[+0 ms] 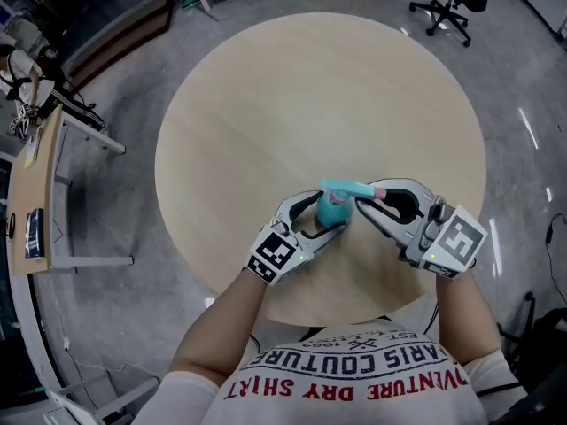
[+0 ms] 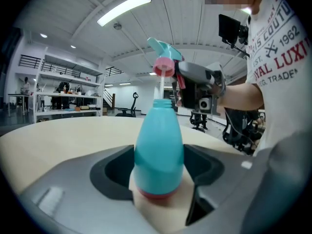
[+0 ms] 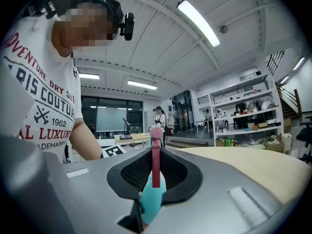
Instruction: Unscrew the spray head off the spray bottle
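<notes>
Underneath everything lies a round, pale wooden table point(image 1: 266, 104), and both grippers meet over its near part. The left gripper point(image 1: 330, 212) is clamped on the sides of the teal bottle point(image 2: 159, 145), which stands upright on the table with its pink base showing between the jaws. The right gripper point(image 3: 153, 169) has its jaws nearly together, pinching a pink part of the spray head point(image 2: 163, 57). That head hangs just above the open neck, free of the thread. Its thin tube point(image 2: 162, 87) runs down into the bottle.
</notes>
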Available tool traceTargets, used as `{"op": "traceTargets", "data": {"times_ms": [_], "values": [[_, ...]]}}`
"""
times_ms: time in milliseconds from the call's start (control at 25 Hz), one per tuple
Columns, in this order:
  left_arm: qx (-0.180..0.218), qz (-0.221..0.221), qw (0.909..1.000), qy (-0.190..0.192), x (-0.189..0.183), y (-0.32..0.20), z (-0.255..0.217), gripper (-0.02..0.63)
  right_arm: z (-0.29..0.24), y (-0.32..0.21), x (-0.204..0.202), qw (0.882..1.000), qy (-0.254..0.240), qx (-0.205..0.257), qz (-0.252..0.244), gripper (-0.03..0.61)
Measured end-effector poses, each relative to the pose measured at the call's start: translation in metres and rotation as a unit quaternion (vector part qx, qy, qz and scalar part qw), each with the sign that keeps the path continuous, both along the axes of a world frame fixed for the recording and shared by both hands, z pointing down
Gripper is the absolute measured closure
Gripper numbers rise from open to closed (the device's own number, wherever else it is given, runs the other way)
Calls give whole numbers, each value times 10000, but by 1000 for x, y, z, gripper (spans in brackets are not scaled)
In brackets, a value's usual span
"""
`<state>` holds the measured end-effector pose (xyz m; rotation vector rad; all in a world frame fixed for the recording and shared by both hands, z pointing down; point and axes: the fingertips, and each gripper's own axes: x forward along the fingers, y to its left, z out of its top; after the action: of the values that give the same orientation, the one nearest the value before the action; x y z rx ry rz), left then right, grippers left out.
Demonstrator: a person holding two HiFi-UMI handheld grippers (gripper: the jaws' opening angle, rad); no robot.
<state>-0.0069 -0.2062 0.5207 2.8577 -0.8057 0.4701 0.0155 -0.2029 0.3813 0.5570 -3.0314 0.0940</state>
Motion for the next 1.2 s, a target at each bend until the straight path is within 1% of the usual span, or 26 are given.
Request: {"op": "traceTargets", "data": {"times_ms": [160,280,360,440,520,600,640,720,760,800,840,920,1120,1200], "values": [[-28,-77,10000,-25,-6,2,5,301,-31,7,10,9994,-252,181,165,532],[-77,-156,9998,-72,-5,1,4,301,-62,11,26,9976,-459,365,361,532],[-93,-203,9997,-99,-5,0,2,301,-82,12,39,9953,-490,606,575,532],[-107,-244,9996,-125,-10,0,1,301,-93,12,50,9908,-353,952,896,532],[-111,-290,9994,-115,-16,2,1,301,-88,8,59,9840,20,1285,1231,532],[-112,-336,9993,-97,-19,6,1,301,-67,1,67,9733,577,1646,1495,532],[-109,-351,9993,-96,-20,9,0,301,-51,-2,72,9654,980,1799,1613,532],[-93,-367,9992,-94,-20,13,0,301,-8,-7,80,9433,2001,1895,1851,532],[-82,-372,9992,-89,-20,14,0,301,13,-8,80,9309,2427,1911,1948,532],[-73,-379,9992,-83,-20,14,0,301,29,-8,78,9205,2707,1982,2004,532],[-65,-388,9992,-77,-21,14,0,301,44,-8,72,9125,2884,2097,2007,532],[-50,-411,9991,-67,-22,13,-1,301,69,-11,63,9012,3179,2248,1903,531],[-58,-442,9990,-64,-23,12,-2,301,118,-17,53,8789,3845,2330,1596,529],[-58,-442,9990,-63,-23,12,-2,301,136,-17,50,8737,4030,2296,1464,523]]}}
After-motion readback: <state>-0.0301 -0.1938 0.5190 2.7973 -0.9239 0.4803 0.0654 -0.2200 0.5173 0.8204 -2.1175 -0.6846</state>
